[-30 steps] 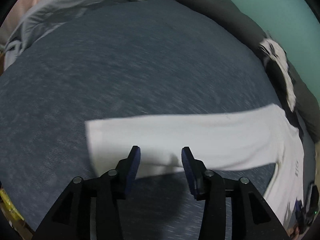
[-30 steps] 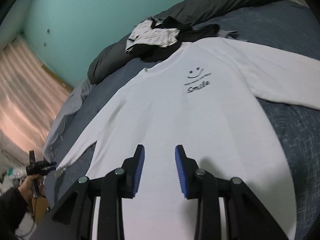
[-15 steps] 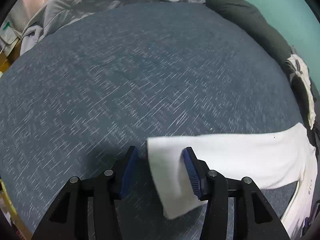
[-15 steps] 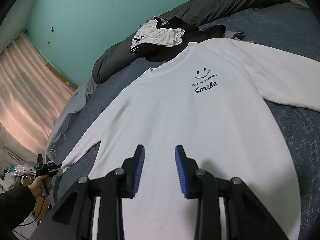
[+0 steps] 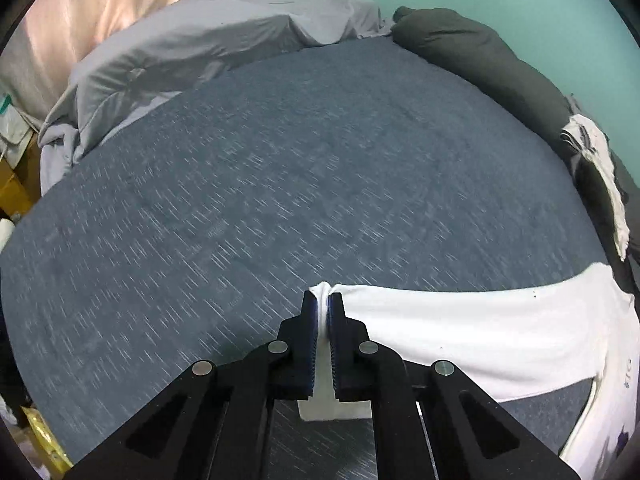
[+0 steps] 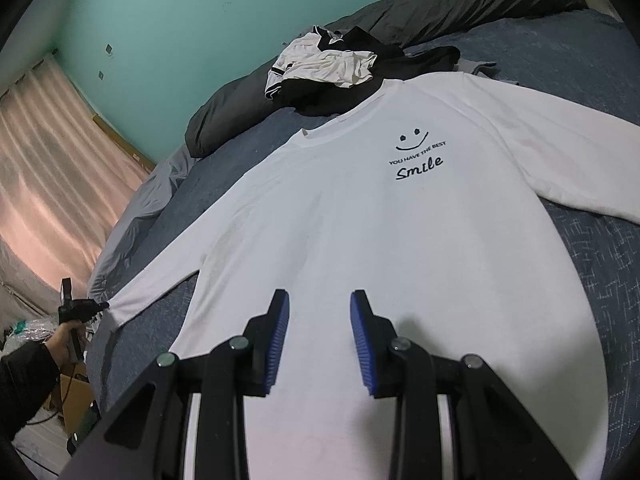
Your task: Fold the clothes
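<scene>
The jaws of the left gripper [image 5: 323, 312] are clamped on the cuff of the white shirt [image 6: 380, 240], with a pinch of cloth bunched up between the blue pads; the jaws of the right gripper [image 6: 319, 316] stand apart with nothing between them, poised over the lower front of the shirt.

The shirt lies face up on the blue bed [image 5: 260, 200], its printed smile and lettering readable in the right wrist view. Ahead of the left gripper, a broad stretch of bare bedcover runs up to a rumpled grey sheet [image 5: 200, 48] at the far edge and a dark pillow [image 5: 480, 60] along the teal wall [image 6: 180, 20]. A pile of black and white clothes [image 6: 332, 68] sits just beyond the collar, touching it. At the bed's left edge in the right wrist view, a hand [image 6: 66, 336] in a dark sleeve holds the left gripper at the sleeve's end, with pink curtains [image 6: 52, 180] behind.

The shirt's body runs lengthwise away from the right gripper, hem nearest, collar toward the pillow. Both sleeves spread sideways across the bed. The held sleeve [image 5: 480, 336] stretches from the left jaws to the right of that view, where it joins the body.
</scene>
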### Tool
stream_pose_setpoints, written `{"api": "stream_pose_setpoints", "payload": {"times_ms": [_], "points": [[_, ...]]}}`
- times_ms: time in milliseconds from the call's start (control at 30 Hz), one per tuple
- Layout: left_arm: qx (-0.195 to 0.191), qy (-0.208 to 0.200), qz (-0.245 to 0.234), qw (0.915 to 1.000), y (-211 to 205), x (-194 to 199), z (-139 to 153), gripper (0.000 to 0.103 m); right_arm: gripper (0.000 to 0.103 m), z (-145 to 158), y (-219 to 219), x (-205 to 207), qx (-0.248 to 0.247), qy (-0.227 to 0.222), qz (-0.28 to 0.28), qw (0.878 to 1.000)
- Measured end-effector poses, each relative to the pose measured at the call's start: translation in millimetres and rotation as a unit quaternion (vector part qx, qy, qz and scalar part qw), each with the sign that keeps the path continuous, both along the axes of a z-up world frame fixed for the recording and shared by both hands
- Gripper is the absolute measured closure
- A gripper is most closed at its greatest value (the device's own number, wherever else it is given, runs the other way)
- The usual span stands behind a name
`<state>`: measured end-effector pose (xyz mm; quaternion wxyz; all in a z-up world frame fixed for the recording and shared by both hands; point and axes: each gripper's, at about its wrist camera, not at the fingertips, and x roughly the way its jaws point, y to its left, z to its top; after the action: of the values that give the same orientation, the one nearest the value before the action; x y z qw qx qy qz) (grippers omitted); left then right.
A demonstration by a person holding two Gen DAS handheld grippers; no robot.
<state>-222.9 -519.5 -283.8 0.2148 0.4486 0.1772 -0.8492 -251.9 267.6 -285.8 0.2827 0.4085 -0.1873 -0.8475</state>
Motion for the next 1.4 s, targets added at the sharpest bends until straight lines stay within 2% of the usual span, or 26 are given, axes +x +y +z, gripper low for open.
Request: {"api": "stream_pose_setpoints", "payload": {"times_ms": [233,467,567,600,633,700,933,1000,1067,1100,1233,1400], "points": [[-0.002,-0.029,0.001,0.9996,-4.7,-37.7,-14.6,0.097,0.072,-1.8,-3.0,0.8,0.009,0.001,0.005,1.000],[0.026,-0.034,0.009,0.9991,-11.9,-50.4,-20.6,0.093,0.072,-4.8,-4.3,1.1,0.015,0.000,0.007,1.000],[0.038,-0.020,0.008,0.9990,-11.3,-41.2,-13.6,0.089,0.072,-4.2,-5.5,2.1,0.015,0.000,0.009,1.000],[0.044,-0.016,0.009,0.9989,-11.9,-36.0,-11.4,0.084,0.072,-3.0,-6.0,2.8,0.014,0.002,0.010,1.000],[0.052,-0.011,0.009,0.9985,-12.7,-30.5,-9.5,0.074,0.072,-1.8,-6.6,3.5,0.013,0.003,0.011,1.000],[0.055,-0.014,0.011,0.9983,-11.9,-17.1,-8.2,0.063,0.072,1.4,-7.2,5.0,0.011,0.007,0.013,1.000],[0.102,-0.009,0.006,0.9947,-13.8,13.2,-26.7,0.062,0.072,9.0,-5.4,7.6,0.001,0.016,0.011,1.000],[0.111,-0.010,0.000,0.9938,-10.8,14.9,-32.9,0.063,0.072,9.3,-4.7,7.4,0.000,0.016,0.009,1.000],[0.120,-0.012,-0.006,0.9927,-7.8,16.5,-39.0,0.094,0.072,9.1,-3.9,6.4,-0.001,0.015,0.007,1.000],[0.118,-0.014,-0.008,0.9929,-5.8,16.9,-39.7,0.100,0.072,8.8,-3.6,5.9,-0.002,0.014,0.005,1.000],[0.102,-0.010,-0.012,0.9947,-0.6,21.9,-29.9,0.100,0.072,9.0,-2.9,5.0,-0.005,0.013,0.003,1.000],[0.101,-0.021,0.000,0.9946,-5.8,38.1,-21.1,0.100,0.072,14.6,-3.1,7.1,-0.008,0.021,0.006,1.000]]}}
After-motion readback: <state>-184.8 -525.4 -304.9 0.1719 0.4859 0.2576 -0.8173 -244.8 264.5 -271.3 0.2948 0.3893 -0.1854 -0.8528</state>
